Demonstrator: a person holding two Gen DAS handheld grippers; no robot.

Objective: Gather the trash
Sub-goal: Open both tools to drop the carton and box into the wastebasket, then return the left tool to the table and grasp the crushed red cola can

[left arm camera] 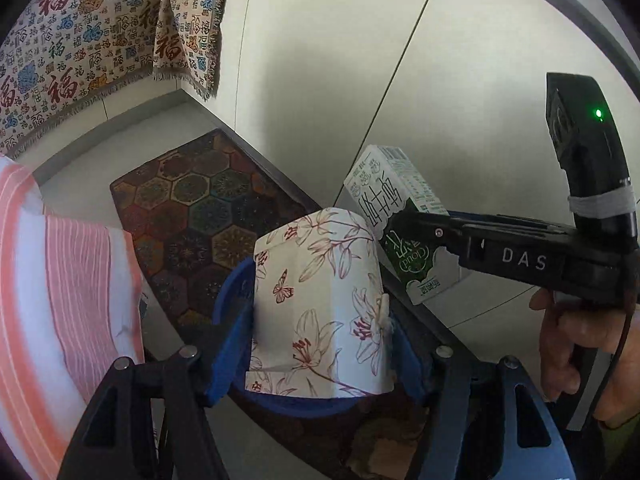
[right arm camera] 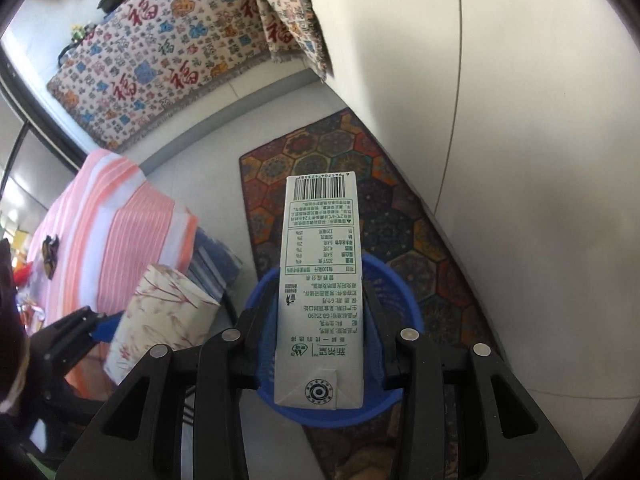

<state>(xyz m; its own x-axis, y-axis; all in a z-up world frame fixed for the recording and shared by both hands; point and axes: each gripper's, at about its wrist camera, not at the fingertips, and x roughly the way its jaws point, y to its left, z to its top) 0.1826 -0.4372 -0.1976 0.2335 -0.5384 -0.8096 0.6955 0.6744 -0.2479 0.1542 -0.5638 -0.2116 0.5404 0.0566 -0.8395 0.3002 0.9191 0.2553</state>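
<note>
Milk carton (right arm camera: 320, 292) clamped in right claw (right arm camera: 320, 344), above blue bin (right arm camera: 404, 300)

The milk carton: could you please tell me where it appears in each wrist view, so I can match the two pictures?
Left wrist view: the milk carton is right of centre, tilted, held by the right gripper, beside the floral packet.
Right wrist view: the carton stands at centre, between the fingers.
Shared landmark: the blue bin on the hexagon-patterned rug.
</note>
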